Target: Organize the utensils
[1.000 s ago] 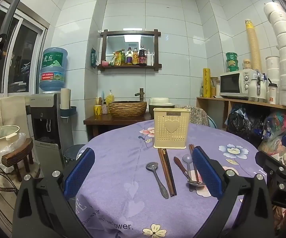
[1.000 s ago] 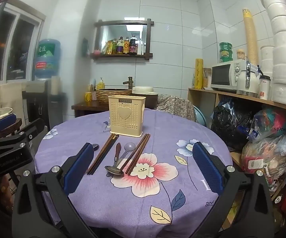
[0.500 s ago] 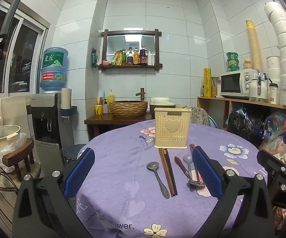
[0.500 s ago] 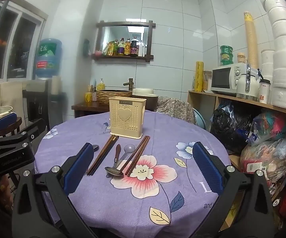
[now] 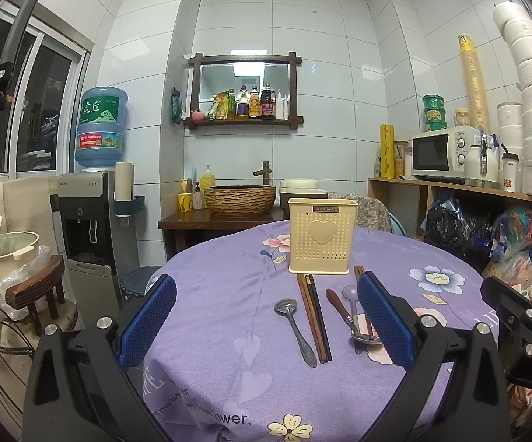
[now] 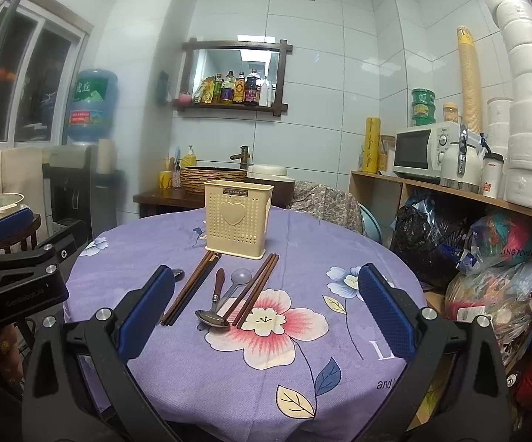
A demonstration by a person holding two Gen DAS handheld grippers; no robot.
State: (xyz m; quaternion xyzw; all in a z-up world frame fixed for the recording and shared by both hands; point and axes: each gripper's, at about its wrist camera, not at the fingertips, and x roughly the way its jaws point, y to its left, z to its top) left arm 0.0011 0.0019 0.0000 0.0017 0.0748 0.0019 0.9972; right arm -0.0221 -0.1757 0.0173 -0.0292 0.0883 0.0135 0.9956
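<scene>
"JIANHAO" stands on a dark plate near the top of the cream utensil holder [image 5: 323, 235]. The blue water jug [image 5: 101, 127], left of centre, bears "虎丘". The purple tablecloth [image 5: 229, 386] shows "ower." at the bottom.

white tiled walls [image 5: 325, 11]. dark window [image 5: 34, 110] at left, water dispenser [image 5: 85, 221] below it. framed wall shelf [image 5: 244, 90] holds bottles. wooden side table [image 5: 207, 223] carries a woven basin [image 5: 240, 199]. microwave [image 5: 439, 153] on wooden shelving [image 5: 413, 193] at right. round table under purple floral cloth [image 5: 229, 331].
</scene>
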